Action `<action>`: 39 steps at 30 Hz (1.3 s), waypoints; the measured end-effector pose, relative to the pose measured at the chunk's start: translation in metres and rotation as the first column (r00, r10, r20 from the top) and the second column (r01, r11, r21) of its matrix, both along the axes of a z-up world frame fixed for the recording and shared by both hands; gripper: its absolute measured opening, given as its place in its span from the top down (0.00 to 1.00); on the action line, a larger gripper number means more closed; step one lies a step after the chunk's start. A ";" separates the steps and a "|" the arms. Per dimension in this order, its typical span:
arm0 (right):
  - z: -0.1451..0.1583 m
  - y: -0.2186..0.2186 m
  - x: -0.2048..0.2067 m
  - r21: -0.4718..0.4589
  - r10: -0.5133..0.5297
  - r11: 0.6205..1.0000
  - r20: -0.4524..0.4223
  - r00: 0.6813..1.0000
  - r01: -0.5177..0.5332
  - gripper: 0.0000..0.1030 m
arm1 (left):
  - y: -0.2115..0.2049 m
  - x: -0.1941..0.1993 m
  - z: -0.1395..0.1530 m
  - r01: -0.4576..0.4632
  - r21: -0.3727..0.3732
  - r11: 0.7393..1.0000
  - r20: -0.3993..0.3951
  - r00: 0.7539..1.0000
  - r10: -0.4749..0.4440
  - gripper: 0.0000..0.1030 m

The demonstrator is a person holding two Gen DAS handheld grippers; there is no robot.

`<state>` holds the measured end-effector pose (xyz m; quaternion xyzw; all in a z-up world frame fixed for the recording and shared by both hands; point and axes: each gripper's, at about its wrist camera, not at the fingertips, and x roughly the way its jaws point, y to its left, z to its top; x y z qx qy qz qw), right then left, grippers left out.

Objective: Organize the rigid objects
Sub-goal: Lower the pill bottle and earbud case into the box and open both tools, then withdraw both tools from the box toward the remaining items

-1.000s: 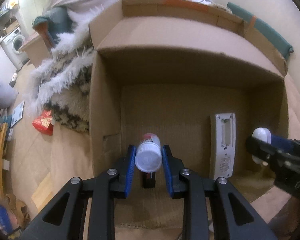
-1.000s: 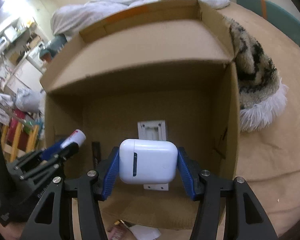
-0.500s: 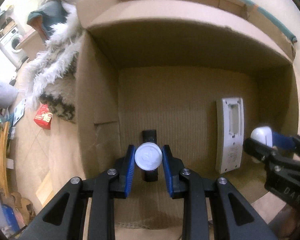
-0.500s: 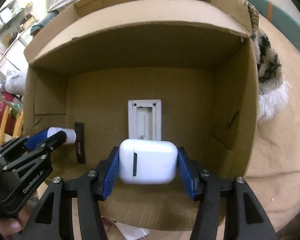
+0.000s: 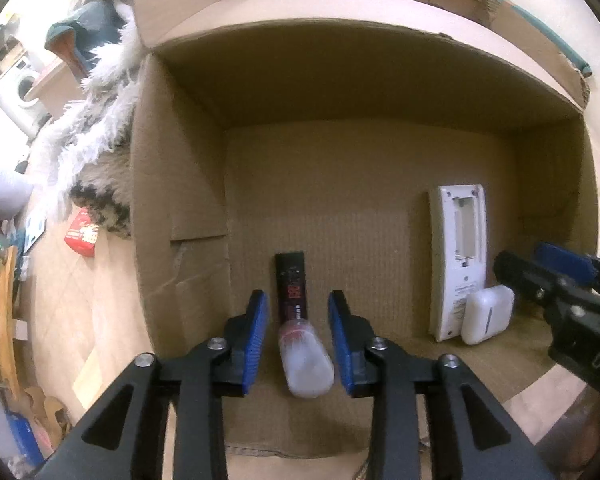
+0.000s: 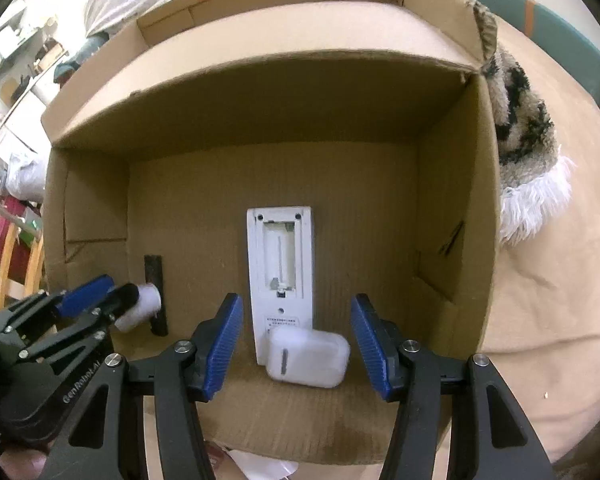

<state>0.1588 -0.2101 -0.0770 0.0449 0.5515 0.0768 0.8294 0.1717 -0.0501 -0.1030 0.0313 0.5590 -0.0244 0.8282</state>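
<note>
With both grippers' fingers spread, the bottle (image 5: 305, 360) and earbud case (image 6: 307, 357) lie near the box's (image 6: 452, 208) front edge.

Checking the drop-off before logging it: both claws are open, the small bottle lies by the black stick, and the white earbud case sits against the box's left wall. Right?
Not quite. The white earbud case sits at the near end of the white remote, mid-box, not by the left wall; the right wrist view shows it. Both claws, left claw and right claw, are open.

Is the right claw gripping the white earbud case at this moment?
No. The right claw stands open, and the earbud case lies on the box floor between its fingers, clear of both.
</note>
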 end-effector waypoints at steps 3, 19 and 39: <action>0.008 -0.004 0.000 0.034 -0.008 0.999 0.022 1.000 0.008 0.30 | -0.004 -0.001 0.004 0.015 -0.012 1.000 0.002 1.000 -0.015 0.45; 0.027 -0.012 -0.002 0.101 -0.043 0.994 0.093 0.995 0.034 0.02 | 0.005 -0.007 0.014 0.002 -0.099 0.995 0.009 1.000 -0.001 0.39; 0.092 -0.009 -0.064 0.149 -0.021 0.989 0.172 0.985 -0.005 0.02 | 0.034 -0.051 0.090 -0.045 -0.179 0.983 0.062 0.996 0.057 0.39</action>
